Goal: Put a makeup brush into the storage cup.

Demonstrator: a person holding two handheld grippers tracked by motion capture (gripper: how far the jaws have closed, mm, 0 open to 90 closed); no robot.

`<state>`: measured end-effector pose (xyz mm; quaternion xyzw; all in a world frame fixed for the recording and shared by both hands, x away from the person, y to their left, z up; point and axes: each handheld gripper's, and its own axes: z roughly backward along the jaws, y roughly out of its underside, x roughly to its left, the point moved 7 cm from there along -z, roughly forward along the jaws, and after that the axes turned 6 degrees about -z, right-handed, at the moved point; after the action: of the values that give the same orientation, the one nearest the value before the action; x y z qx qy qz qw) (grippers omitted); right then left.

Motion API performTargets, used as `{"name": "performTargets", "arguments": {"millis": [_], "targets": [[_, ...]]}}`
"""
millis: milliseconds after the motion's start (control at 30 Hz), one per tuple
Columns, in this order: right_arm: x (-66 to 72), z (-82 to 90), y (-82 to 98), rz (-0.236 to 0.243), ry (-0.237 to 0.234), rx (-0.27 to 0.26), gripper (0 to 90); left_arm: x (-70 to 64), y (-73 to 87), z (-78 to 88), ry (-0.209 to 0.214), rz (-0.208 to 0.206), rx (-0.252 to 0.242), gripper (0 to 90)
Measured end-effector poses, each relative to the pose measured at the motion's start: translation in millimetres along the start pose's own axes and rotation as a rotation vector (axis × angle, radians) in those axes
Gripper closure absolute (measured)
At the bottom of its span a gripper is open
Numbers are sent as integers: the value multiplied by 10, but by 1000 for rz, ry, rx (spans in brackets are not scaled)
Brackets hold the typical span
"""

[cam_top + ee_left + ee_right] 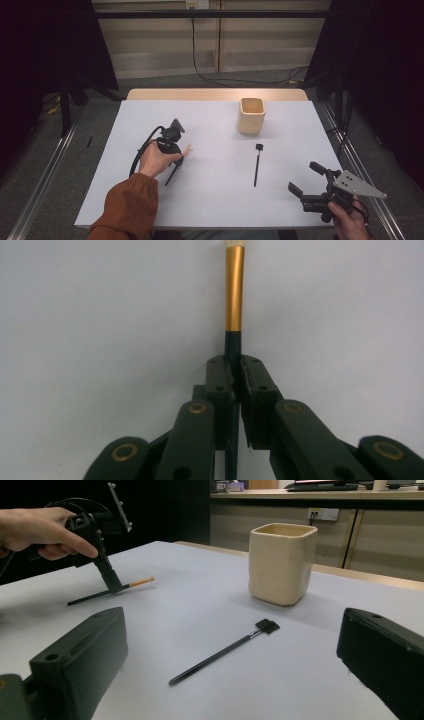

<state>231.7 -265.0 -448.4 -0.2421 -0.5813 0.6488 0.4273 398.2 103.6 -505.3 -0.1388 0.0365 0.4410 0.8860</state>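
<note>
I see a cream cup (251, 115) standing upright on the far right part of the white desk (215, 200). I cannot see down to its bottom, so I cannot tell what is inside.

My left gripper (173, 145) has its jaws pinching a thin brush (234, 300) at the left side of the desk. The brush has a dark handle, a shiny gold band and a pale tip. It lies low on the desk, with its tip pointing to the far right.

A second black brush (257, 165) lies flat near the middle, in front of the cup. My right gripper (306, 181) hangs at the near right with its jaws spread wide and nothing between them.
</note>
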Motion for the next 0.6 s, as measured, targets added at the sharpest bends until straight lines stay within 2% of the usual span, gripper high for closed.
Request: {"name": "performTargets", "arguments": {"millis": [33, 67, 133, 200, 367, 600], "targets": [[1, -1, 0, -1, -2, -1, 0, 0, -6, 33, 1, -1, -23, 838], [1, -1, 0, -1, -2, -1, 0, 0, -6, 33, 1, -1, -23, 839], [0, -1, 0, -4, -1, -2, 0, -5, -18, 59, 6, -8, -54, 838], [-1, 0, -1, 0, -1, -1, 0, -15, -27, 78, 16, -29, -81, 838], [-2, -1, -1, 0, -2, -3, 0, -41, -40, 161, 22, -50, -148, 838], [-1, 3, -3, 1, -3, -4, 0, -91, -37, 245, 22, -69, -209, 838]]}}
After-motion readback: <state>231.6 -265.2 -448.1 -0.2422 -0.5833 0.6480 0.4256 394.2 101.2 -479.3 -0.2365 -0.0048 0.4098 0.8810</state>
